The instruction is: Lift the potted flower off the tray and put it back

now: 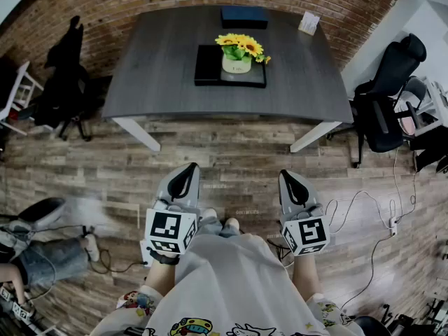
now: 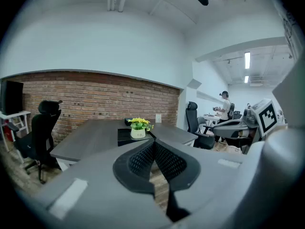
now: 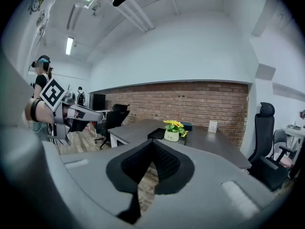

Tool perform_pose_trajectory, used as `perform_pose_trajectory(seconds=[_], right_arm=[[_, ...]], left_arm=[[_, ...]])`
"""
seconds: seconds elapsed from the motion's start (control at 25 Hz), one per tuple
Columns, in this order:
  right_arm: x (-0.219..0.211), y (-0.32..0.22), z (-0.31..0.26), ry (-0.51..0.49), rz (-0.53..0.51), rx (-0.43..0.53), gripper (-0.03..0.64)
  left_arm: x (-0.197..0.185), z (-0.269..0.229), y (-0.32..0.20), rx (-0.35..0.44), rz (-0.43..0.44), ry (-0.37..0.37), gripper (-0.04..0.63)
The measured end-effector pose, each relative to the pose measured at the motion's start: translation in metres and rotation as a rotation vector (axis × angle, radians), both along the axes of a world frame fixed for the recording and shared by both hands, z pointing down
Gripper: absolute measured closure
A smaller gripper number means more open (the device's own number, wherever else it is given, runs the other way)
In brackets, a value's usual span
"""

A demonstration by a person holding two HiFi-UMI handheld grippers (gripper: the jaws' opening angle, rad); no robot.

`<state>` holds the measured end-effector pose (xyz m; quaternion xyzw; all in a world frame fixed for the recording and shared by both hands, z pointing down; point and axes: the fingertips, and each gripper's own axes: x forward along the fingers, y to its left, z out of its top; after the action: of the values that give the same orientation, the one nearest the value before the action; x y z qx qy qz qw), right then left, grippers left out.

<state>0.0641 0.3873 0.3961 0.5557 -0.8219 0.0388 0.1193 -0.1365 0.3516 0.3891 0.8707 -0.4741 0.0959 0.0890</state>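
The potted flower point(image 1: 239, 53), yellow blooms in a white pot, stands upright on the right part of a black tray point(image 1: 207, 66). The tray lies near the middle of a dark grey table point(image 1: 154, 61). Behind it, near the far edge, lies a dark box point(image 1: 244, 16), and to the right of that box stands a small white card point(image 1: 308, 23); its print is too small to read. One black office chair point(image 1: 386, 96) stands by the table's right end.

The person stands on the wooden floor point(image 1: 231, 159), well apart from the table, with both claws held out in front of the body and aimed at the flower. The left gripper point(image 1: 189, 168) is clenched, its jaws meeting with nothing between them. The right gripper point(image 1: 285, 176) is clenched and empty too.

The lift seems not to have begun: the pot is on the tray and this looks like the approach. The next move probably calls for stepping up to the table, parting the jaws of one claw, and closing them on the white pot below the leaves so it comes up level. The other claw could steady the tray.
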Motion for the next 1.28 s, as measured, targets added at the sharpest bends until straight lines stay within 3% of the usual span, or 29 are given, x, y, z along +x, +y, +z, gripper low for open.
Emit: perform_pose_trajectory(seconds=[0.28,0.48,0.8,1.28], right_arm=[[0.006,0.008,-0.003,-0.015,-0.016,0.002,0.61],[0.01,0.017,-0.002,-0.044,-0.043,0.005,0.547],[0.022,0.03,0.002,-0.093,-0.056,-0.015,0.458],[0.02,-0.029,0.009,-0.137,-0.042,-0.031,0.373]], left_arm=[[0.004,-0.006,0.009,0.029,-0.021,0.013,0.574],[0.012,-0.004,0.022,0.043,-0.034,0.023,0.541],[0.02,0.002,0.035,0.033,-0.032,0.029,0.429],[0.021,0.011,-0.027,0.025,-0.002,0.038,0.337]])
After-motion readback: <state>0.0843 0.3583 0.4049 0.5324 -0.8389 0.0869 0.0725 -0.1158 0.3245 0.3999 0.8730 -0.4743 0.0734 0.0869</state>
